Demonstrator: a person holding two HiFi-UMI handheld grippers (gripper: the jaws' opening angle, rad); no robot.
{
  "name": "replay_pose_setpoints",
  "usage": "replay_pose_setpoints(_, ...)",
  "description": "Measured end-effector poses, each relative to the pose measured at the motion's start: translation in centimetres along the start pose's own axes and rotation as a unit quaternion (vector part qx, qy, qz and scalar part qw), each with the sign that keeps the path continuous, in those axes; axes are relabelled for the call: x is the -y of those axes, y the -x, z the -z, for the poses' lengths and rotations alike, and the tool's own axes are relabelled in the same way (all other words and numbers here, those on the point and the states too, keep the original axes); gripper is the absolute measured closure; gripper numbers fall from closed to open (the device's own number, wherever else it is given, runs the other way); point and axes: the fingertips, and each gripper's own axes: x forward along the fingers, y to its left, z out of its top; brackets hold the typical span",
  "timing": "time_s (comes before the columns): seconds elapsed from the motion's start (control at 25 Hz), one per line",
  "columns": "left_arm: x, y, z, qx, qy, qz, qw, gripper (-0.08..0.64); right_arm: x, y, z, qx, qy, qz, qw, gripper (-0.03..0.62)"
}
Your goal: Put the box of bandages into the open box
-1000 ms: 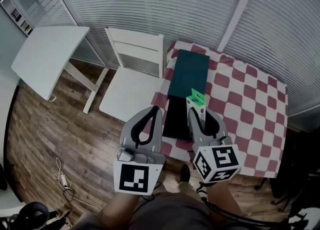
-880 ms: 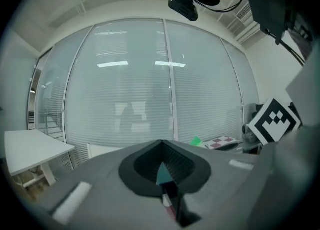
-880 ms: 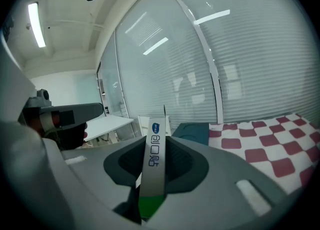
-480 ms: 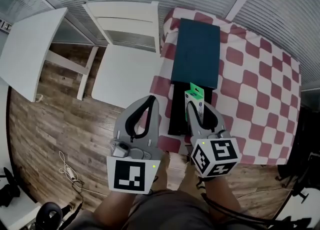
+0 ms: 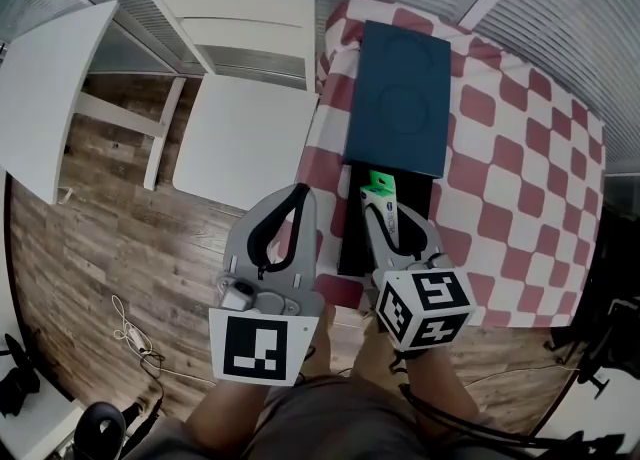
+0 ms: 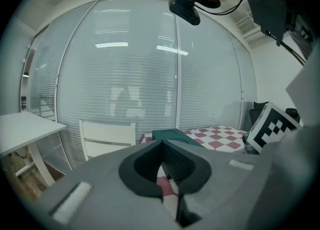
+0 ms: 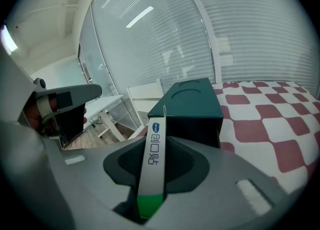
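Note:
The open box lies on the checked table, its dark teal lid (image 5: 398, 98) folded back and its black inside (image 5: 352, 233) toward me. My right gripper (image 5: 385, 210) is shut on the slim white-and-green box of bandages (image 5: 381, 198), which it holds on edge over the black inside. In the right gripper view the bandage box (image 7: 155, 156) sticks up between the jaws of that gripper (image 7: 156, 144), with the teal box (image 7: 192, 105) just beyond. My left gripper (image 5: 299, 194) hovers left of the box at the table's edge, shut and empty, and the left gripper (image 6: 162, 146) shows the same in its own view.
The red-and-white checked tablecloth (image 5: 510, 158) covers the table to the right. A white chair (image 5: 245, 113) stands close on the left and a white side table (image 5: 45, 88) farther left. A cable (image 5: 125, 333) lies on the wooden floor. Glass walls with blinds close the far side.
The head camera has swung, so the table sits more upright in view. My right gripper with the bandage box has edged over the box's black inside. The left gripper has kept its place.

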Motion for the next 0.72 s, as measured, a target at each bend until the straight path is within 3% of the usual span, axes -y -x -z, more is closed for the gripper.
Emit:
replay_pose_setpoints(0.16, -0.1, -0.3, 0.1, 0.000, 0.004, 0.000, 1.0000, 0.560, -0.1, -0.6, 0.1, -0.012, 0.000, -0.007, 1.000, 0.461)
replay_pose_setpoints(0.28, 0.1, -0.5, 0.0, 0.002, 0.005, 0.002, 1.0000, 0.560, -0.4, -0.6, 0.1, -0.016, 0.000, -0.023, 1.000, 0.381)
replay_pose_setpoints(0.56, 0.9, -0.3, -0.4, 0.004, 0.001, 0.003, 1.0000, 0.560, -0.9, 0.5, -0.7, 0.005, 0.013, -0.032, 0.999, 0.385)
replay_pose_setpoints(0.72, 1.7, -0.2, -0.6, 0.006, -0.001, 0.006, 1.0000, 0.560, 0.3, 1.3, -1.2, 0.018, 0.047, 0.000, 0.999, 0.390)
